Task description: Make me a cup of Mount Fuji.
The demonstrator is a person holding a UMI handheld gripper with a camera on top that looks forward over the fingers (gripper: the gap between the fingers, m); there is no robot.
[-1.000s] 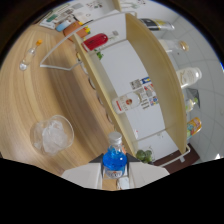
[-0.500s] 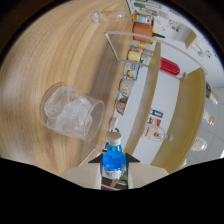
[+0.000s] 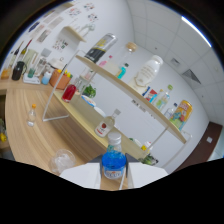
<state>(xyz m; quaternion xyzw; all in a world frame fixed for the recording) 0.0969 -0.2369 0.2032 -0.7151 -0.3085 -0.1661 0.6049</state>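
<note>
A small bottle [image 3: 114, 161] of blue liquid with a white cap is held upright between the white fingers [image 3: 82, 176] of the gripper [image 3: 113, 178], which press on it from both sides. Just left of the fingers, a clear glass [image 3: 62, 161] of ice is seen on the wooden counter [image 3: 30, 142]. Beyond, two tilted shelves [image 3: 131, 97] against a white wall are lined with bottles and cans.

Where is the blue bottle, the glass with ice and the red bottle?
Blue bottle [image 3: 114, 162]: gripper view, on its blue body, between the tool's fingers.
Glass with ice [image 3: 62, 161]: gripper view, its ice.
Red bottle [image 3: 69, 92]: gripper view, its body.
</note>
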